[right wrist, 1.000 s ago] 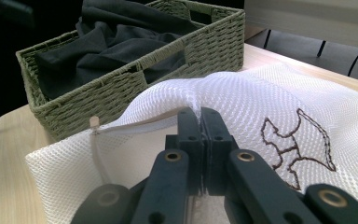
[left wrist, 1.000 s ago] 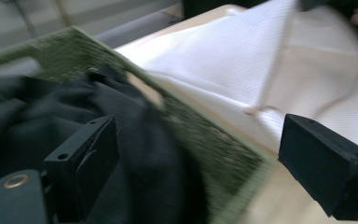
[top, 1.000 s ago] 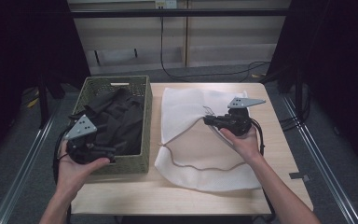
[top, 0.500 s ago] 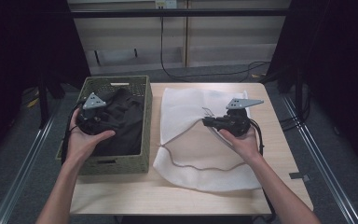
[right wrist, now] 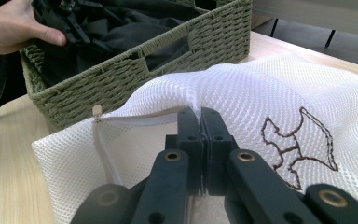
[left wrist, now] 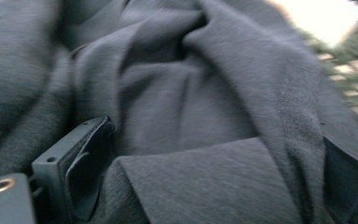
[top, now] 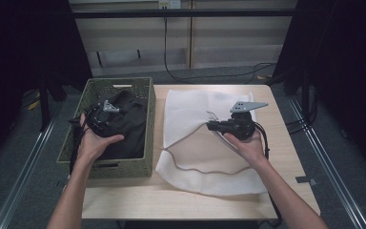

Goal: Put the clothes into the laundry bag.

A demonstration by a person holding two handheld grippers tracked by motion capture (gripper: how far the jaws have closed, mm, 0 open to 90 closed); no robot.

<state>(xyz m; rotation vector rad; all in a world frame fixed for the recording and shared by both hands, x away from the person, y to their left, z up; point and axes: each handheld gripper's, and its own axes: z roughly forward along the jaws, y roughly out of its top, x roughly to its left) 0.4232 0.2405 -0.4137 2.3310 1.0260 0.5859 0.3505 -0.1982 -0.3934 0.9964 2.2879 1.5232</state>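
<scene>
A dark grey garment (top: 129, 125) lies bunched in a green woven basket (top: 120, 82) on the left of the table. My left gripper (top: 106, 125) is down in the basket on the garment. In the left gripper view its jaws (left wrist: 214, 135) stand wide apart after opening further, with folds of the garment (left wrist: 200, 88) between them and no squeeze visible. A white mesh bag (top: 205, 164) with a brown embroidered figure (right wrist: 298, 140) lies to the right. My right gripper (top: 210, 125) is shut on the bag's rim (right wrist: 200, 112) and holds it raised.
The basket's wall (right wrist: 121, 79) stands close beside the mesh bag. A bare strip of the wooden table (top: 171, 205) runs along the near edge. Metal rails and cables lie on the floor around the table.
My left gripper moved from the basket's near-left corner forward and down onto the garment inside. The right gripper and the raised bag rim stayed where they were.
</scene>
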